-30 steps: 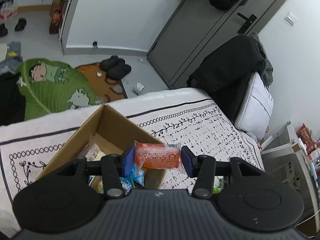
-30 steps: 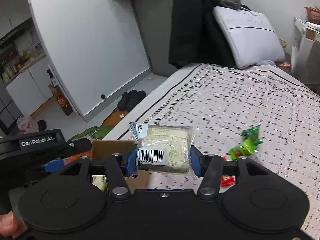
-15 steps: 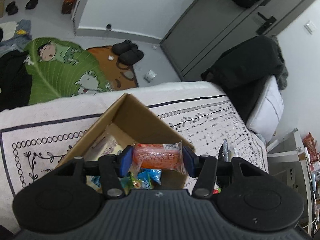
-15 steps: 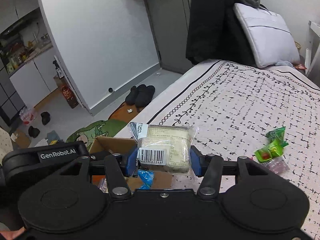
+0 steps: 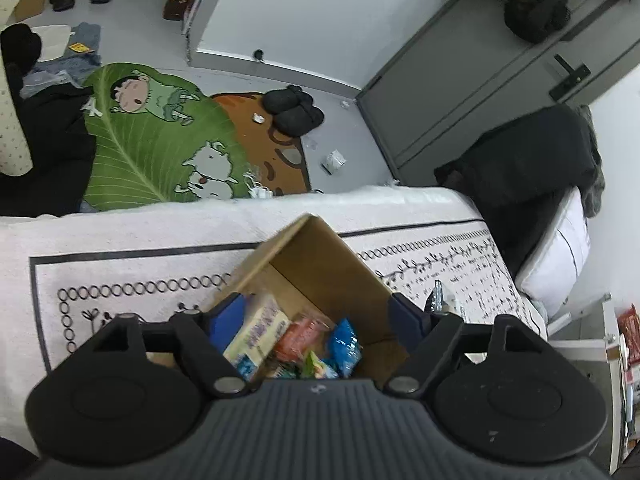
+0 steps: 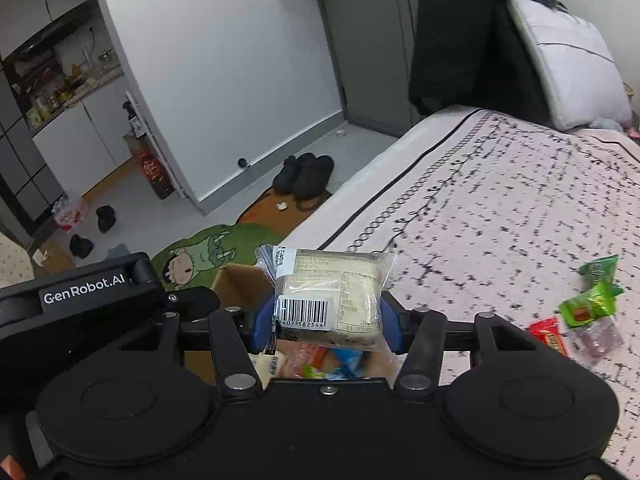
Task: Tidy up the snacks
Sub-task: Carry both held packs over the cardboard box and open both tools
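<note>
Left gripper (image 5: 316,314) over cardboard box (image 5: 320,256), jaws just been opening, now spread wide, nothing between them. One orange snack pack (image 5: 298,338) lies in box below, beside one yellow pack (image 5: 260,328) and one blue pack (image 5: 344,342). Box sits on bed cover (image 5: 132,256). Right gripper (image 6: 326,322) pinches one clear bread pack (image 6: 330,292) with barcode, above box. Two green packs (image 6: 592,292) and one red pack (image 6: 546,332) lie loose on bed. Two black slippers (image 6: 304,174) on floor.

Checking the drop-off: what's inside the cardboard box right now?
The cardboard box holds a pale yellow packet, an orange packet, a blue packet and a green one. The left gripper hides its near end.
</note>
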`<action>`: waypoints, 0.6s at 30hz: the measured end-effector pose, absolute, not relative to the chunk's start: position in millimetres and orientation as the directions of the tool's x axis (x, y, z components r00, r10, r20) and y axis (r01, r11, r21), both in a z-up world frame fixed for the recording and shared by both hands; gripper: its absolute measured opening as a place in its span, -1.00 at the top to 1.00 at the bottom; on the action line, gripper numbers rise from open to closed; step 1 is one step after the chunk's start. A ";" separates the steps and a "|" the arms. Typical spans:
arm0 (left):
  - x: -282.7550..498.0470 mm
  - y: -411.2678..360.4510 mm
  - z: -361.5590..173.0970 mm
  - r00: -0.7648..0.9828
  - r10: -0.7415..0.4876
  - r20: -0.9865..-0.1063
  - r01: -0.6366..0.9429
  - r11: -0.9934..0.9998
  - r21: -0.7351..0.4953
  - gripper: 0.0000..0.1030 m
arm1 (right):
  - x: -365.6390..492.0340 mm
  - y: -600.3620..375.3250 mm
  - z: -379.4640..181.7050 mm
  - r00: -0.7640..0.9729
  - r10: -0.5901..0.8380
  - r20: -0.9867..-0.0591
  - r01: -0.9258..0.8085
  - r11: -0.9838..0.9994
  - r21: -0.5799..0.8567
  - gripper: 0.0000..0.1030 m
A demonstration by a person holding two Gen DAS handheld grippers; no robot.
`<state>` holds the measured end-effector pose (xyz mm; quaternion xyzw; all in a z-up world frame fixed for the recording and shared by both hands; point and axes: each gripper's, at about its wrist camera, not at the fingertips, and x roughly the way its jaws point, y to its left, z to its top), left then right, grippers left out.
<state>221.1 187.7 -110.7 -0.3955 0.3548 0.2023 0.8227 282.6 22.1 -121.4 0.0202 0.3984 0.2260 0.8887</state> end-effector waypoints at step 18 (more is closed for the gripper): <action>223.4 190.6 -108.1 0.658 0.088 -0.748 -0.639 0.591 -0.492 -0.53 | 286.8 -10.2 -122.7 0.595 0.410 -0.692 -0.335 0.908 0.250 -0.45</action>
